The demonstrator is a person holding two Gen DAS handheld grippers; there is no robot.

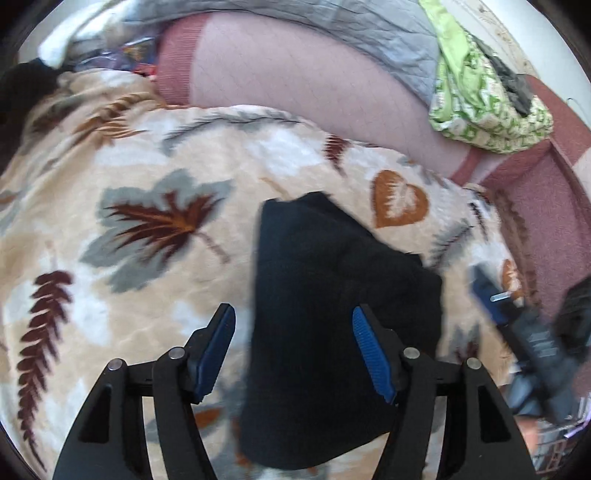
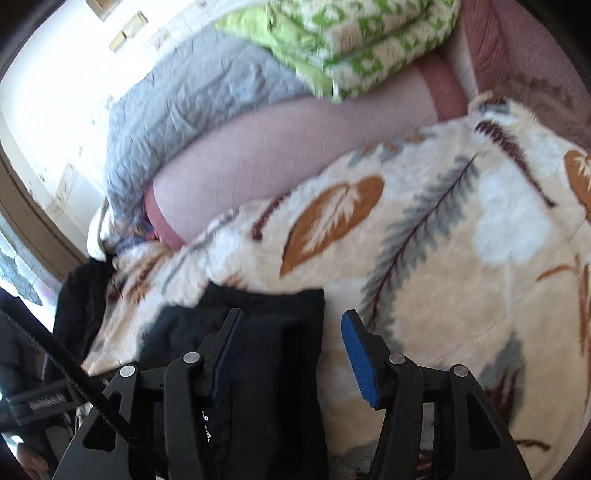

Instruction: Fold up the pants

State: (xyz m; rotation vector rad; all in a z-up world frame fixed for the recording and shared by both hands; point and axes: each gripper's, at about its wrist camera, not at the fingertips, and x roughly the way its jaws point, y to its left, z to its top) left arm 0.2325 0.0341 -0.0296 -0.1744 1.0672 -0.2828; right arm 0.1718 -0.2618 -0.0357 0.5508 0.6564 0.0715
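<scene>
Underneath everything spreads a cream fleece blanket [image 1: 155, 155] printed with brown, grey and rust leaves; it serves as the landmark for the rest. Beyond the blanket's far edge lies a pale pink cushion [image 1: 280, 74] with darker ribbed ends, and beyond that a grey quilted cover [image 1: 354, 33]. A green-and-white patterned bundle [image 1: 480, 99] sits at the cushion's right end, past the blanket's far right corner. The black pants [image 1: 332, 295] lie on the blanket in a folded, dark heap, toward its near side. The left gripper [image 1: 293, 350] hovers over the blanket with its blue pads spread apart; the pants lie between and beneath them, and neither pad presses on the cloth. The right gripper [image 2: 290, 354] stands likewise spread at the pants' right edge [image 2: 280, 332], its left pad over the dark fabric, its right pad over bare blanket. From the left wrist view it appears blurred at the blanket's right side [image 1: 517, 325].
</scene>
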